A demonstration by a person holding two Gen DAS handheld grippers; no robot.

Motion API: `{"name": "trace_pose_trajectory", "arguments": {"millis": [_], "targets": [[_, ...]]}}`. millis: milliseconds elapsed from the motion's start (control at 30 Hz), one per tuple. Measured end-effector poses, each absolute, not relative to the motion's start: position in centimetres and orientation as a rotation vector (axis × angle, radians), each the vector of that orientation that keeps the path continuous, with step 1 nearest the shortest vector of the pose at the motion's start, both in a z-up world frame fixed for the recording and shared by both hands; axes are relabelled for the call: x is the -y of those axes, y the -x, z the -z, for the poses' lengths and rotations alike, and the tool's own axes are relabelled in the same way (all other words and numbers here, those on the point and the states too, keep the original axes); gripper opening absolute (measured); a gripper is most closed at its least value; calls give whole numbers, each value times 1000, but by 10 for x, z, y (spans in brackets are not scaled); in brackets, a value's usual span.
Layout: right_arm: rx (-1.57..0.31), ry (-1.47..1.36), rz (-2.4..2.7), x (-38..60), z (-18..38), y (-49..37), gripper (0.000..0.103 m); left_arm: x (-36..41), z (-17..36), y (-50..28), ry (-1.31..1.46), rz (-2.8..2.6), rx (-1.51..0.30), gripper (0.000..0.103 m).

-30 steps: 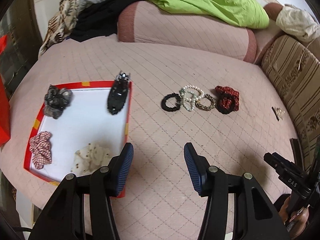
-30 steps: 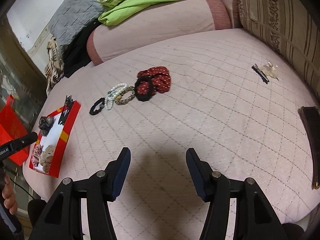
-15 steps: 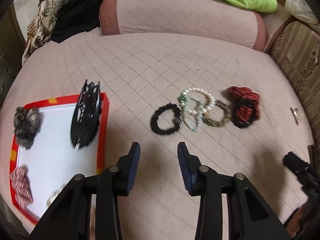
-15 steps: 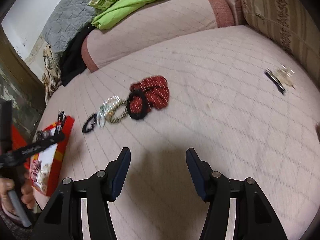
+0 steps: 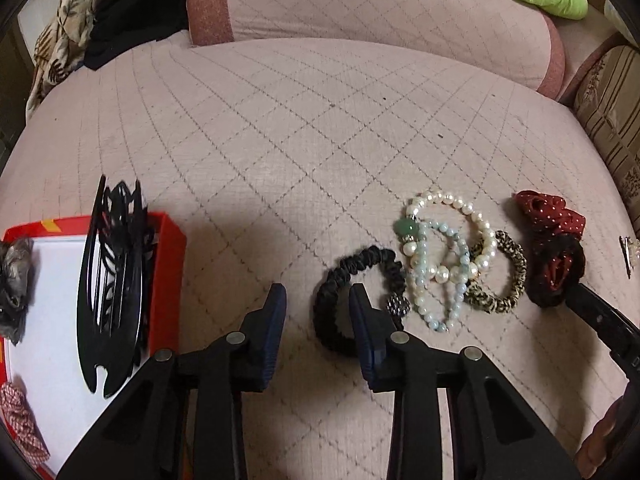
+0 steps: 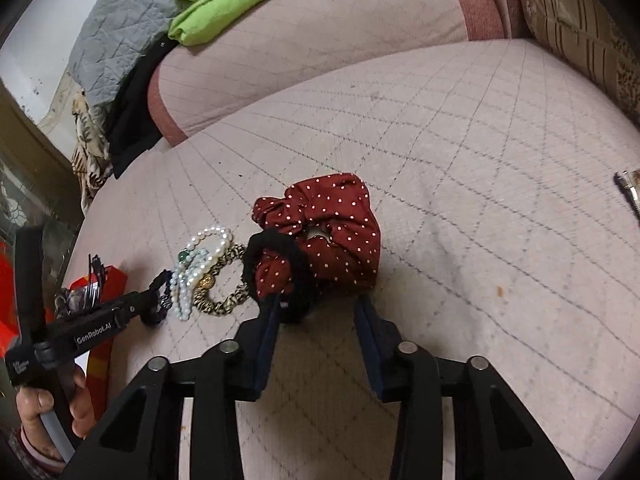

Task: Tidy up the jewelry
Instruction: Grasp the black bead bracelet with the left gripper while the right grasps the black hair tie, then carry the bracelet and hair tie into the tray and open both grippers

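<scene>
A row of jewelry lies on the pink quilted bed: a black scrunchie (image 5: 340, 280), a pearl bracelet (image 5: 448, 208), a pale blue bead bracelet (image 5: 432, 292), a leopard hair tie (image 5: 508, 280) and a red dotted scrunchie (image 6: 344, 232) with a black ring scrunchie (image 6: 280, 276) lying on it. My left gripper (image 5: 318, 304) is closing; the black scrunchie's left side is between its fingers, and the pads are not pressing on it. My right gripper (image 6: 318, 304) is closing at the near edge of the red and black scrunchies, its left finger against the black ring.
A red tray (image 5: 172, 280) with a white floor sits at the left, holding a black comb clip (image 5: 112, 280), a grey scrunchie (image 5: 16, 280) and a checked scrunchie (image 5: 16, 420). A pink bolster (image 5: 380, 12) lies behind. A hairpin (image 6: 628, 188) lies far right.
Both grippers came forward and down to the row of jewelry. The left jaws narrowed around the black scrunchie's side, and the right jaws narrowed at the red scrunchie.
</scene>
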State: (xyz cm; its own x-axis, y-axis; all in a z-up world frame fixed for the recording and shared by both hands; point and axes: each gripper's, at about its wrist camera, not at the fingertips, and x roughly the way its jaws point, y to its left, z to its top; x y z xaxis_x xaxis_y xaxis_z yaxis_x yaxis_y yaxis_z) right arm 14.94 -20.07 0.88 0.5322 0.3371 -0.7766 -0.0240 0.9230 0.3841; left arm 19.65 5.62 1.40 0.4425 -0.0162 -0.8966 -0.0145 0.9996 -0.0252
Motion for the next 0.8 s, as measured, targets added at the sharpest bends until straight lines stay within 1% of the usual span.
{"name": "trace_pose_trajectory", "arguments": {"millis": [33, 67, 100, 133, 233, 267, 300, 567, 733, 767, 800], "targets": [[-994, -349, -219, 201, -7, -151, 28, -55, -14, -197, 23, 0, -1110, 28], [-996, -351, -221, 201, -6, -152, 18, -54, -13, -197, 10, -3, -1107, 17], [-997, -356, -225, 201, -6, -153, 12, -53, -14, -197, 6, 1, -1107, 9], [-995, -360, -228, 200, -7, -152, 12, -53, -15, -197, 10, 10, -1113, 7], [-989, -368, -240, 201, -12, -145, 9, -52, -21, -192, 28, 26, -1112, 7], [-988, -373, -245, 202, -15, -141, 7, -51, -25, -189, 28, 31, -1105, 7], [-988, -376, -249, 202, -16, -137, 1, -49, -30, -184, 29, 43, -1095, 7], [-979, -391, -283, 214, -31, -83, 1, -44, -69, -129, 82, 129, -1035, 7], [-991, -383, -250, 222, -28, -56, 2, -46, -72, -96, 150, 181, -1046, 7], [-997, -398, -241, 226, -25, -53, 5, -45, -70, -89, 156, 190, -1050, 7], [-1001, -406, -232, 227, -24, -52, 13, -45, -65, -82, 156, 200, -1055, 7]]}}
